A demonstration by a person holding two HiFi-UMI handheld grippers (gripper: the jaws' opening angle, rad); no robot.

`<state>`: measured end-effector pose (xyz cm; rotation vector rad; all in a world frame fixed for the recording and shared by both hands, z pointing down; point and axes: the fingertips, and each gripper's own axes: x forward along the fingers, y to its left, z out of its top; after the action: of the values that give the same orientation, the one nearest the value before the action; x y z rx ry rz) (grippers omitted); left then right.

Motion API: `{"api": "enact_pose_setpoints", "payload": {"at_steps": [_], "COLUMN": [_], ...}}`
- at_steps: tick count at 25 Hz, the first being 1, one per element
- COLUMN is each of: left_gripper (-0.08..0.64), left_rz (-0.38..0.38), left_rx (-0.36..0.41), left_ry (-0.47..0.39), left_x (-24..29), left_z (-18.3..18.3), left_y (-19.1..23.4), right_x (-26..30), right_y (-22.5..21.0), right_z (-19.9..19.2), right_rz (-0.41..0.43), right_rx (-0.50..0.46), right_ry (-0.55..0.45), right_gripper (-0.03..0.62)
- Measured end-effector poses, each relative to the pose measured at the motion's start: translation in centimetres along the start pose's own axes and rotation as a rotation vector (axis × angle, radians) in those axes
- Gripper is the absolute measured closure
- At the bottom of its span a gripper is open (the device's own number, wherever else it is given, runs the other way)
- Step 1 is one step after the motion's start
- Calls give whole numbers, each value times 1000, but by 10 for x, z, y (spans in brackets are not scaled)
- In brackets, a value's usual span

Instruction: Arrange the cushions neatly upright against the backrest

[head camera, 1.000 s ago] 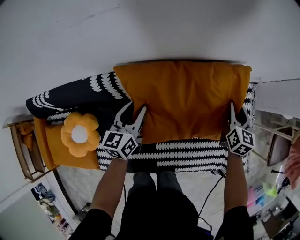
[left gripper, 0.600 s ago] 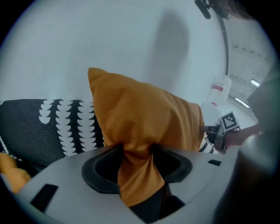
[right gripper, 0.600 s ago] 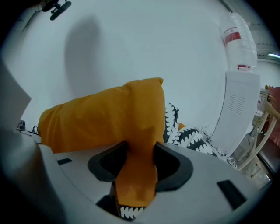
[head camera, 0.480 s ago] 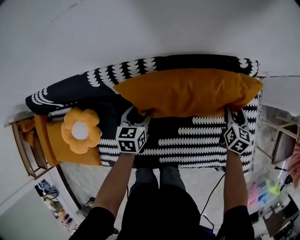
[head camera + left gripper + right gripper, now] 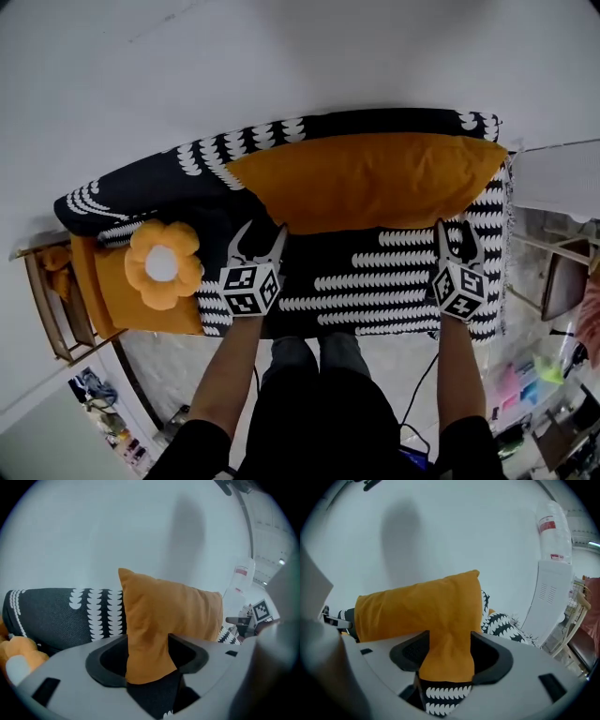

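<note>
Orange cushion (image 5: 370, 183) stood upright against the sofa backrest (image 5: 281, 136).
Jaws just opened on the left gripper (image 5: 261, 234) and right gripper (image 5: 457, 234); a lower cushion corner is straddled by each, unclamped. The bottle (image 5: 553, 527) label's red print cannot be read.

- head view: above the person, facing steeply down; takes in the whole black sofa cover with white scallop print (image 5: 375, 281).
- left gripper view: low, close against the left end of the long orange fabric cushion (image 5: 164, 616), facing the white wall (image 5: 93, 536).
- right gripper view: likewise, at its right end.
- shared by all: cushion, cover.
</note>
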<state>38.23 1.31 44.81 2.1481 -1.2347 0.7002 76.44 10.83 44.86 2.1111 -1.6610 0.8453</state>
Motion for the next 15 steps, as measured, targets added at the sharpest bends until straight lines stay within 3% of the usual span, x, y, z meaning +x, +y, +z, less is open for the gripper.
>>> {"api": "enact_pose_setpoints", "payload": {"at_steps": [9,15], "left_gripper": [279,284], "left_rz": [48,139], "left_rx": [-76,-158], "left_ry": [-92,-102], "left_x": [-63,-128], "left_z": [-5,-44], "left_y": [32,112], "right_x": [-40,-47], "right_y": [57,163], "right_z": [20,5], "right_rz": [114,235], "right_rx": [-92,-151], "right_ry": [-21,-13], "right_gripper": [331,325]}}
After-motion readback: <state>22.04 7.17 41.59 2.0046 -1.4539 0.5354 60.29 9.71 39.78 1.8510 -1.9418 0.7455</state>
